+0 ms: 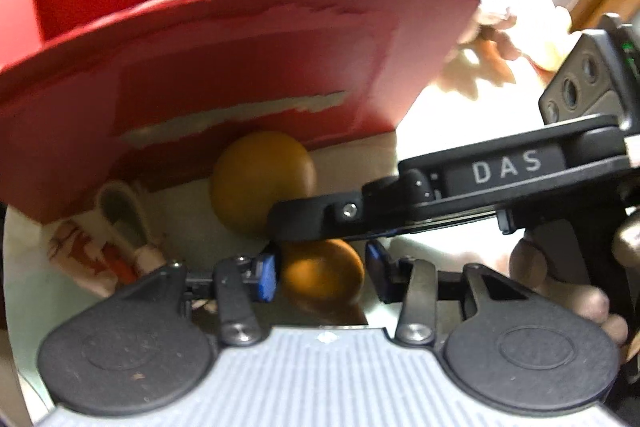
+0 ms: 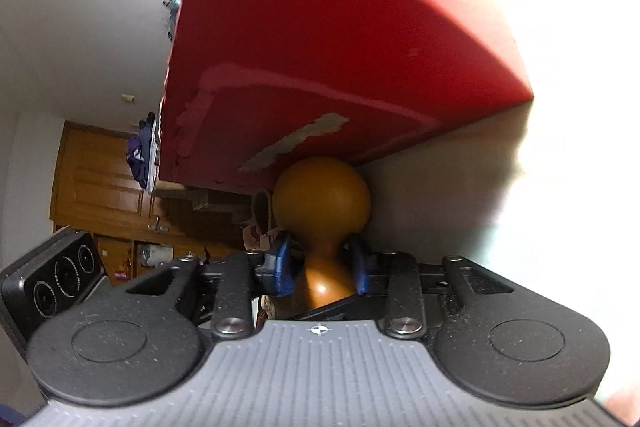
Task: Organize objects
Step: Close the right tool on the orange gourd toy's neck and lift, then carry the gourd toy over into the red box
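The right gripper (image 2: 322, 269) has its blue-padded fingers (image 2: 285, 269) clenched on the narrow waist of an orange-brown wooden piece (image 2: 322, 205) shaped like two bulbs, one pad on each side. In the right wrist view its rounder far bulb sits just beside, perhaps touching, the lower edge of a red cardboard box (image 2: 320, 47) with scuffed, peeling patches.

In the left wrist view the right gripper (image 1: 472, 195) reaches in from the right and crosses the middle of the wooden piece (image 1: 262, 183), hiding the waist. The near bulb lies between the fingers (image 1: 266, 275) of the left gripper (image 1: 322, 275), which stand parted; the left pad is just beside it, the right pad apart from it. Whether the left pad touches cannot be told.

The red box (image 1: 240, 67) stands open-topped on the pale bench (image 1: 440, 99), far from the grippers, with a blurred pinkish thing inside. To the left, near the box, lies a white packet (image 1: 116, 239) with red print.
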A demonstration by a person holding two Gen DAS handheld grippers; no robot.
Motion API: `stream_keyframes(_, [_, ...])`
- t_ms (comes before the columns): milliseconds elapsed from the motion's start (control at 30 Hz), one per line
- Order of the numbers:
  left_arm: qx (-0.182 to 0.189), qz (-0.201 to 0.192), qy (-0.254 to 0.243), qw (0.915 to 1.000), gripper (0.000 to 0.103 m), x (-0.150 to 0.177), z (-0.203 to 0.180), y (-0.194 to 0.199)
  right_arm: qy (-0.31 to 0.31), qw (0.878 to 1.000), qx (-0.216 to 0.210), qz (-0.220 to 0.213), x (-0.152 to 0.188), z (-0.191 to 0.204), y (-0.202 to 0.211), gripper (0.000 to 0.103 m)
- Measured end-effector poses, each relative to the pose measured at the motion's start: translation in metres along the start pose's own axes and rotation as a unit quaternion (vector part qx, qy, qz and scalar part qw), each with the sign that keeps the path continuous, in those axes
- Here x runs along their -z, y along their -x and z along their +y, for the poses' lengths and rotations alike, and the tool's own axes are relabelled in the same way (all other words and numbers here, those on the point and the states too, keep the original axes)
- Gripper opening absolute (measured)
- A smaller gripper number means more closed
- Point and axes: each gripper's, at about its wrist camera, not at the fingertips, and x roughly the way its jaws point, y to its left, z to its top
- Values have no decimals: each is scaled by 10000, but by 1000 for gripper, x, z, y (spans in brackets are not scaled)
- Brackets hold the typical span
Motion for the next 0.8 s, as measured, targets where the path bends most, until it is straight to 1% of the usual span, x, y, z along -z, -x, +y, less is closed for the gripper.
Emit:
stream_keyframes(100, [217, 52, -304, 9993, 45, -4, -13, 1, -190, 9997, 19, -171, 8, -5, 12, 30])
stream_keyframes(133, [286, 66, -416, 9987, 45, -5, -18, 1, -230, 9994, 55, -245, 13, -8, 9, 30])
stream_keyframes(200, [433, 91, -637, 9970, 45, -9, -32, 0, -299, 9987, 141, -400, 15, -10, 19, 30])
stream_keyframes(300, [689, 83, -989, 9927, 45, -15, -49, 3, -404, 9964, 239, -711, 23, -8, 39, 30])
stream_keyframes(400, [918, -2, -1387, 9861, 45, -19, -68, 9, -470, 9921, 323, -1114, 36, -5, 62, 30])
stream_keyframes(500, [1123, -164, -1749, 9780, 45, -26, -86, 18, -462, 9863, 397, -1531, 48, 2, 84, 30])
stream_keyframes(633, [1395, -455, -2069, 9673, 45, -40, -105, 32, -343, 9767, 440, -2072, 66, 20, 108, 30])
stream_keyframes(667, [1448, -547, -2127, 9648, 45, -44, -107, 38, -286, 9742, 448, -2192, 67, 29, 111, 30])
stream_keyframes(733, [1495, -773, -2238, 9600, 45, -53, -115, 47, -115, 9696, 445, -2405, 61, 27, 138, 30])
stream_keyframes(767, [1489, -903, -2287, 9578, 46, -57, -117, 52, -23, 9673, 434, -2497, 51, 32, 152, 30])
stream_keyframes(800, [1482, -1029, -2322, 9558, 46, -61, -117, 59, 69, 9655, 423, -2570, 49, 39, 154, 30])
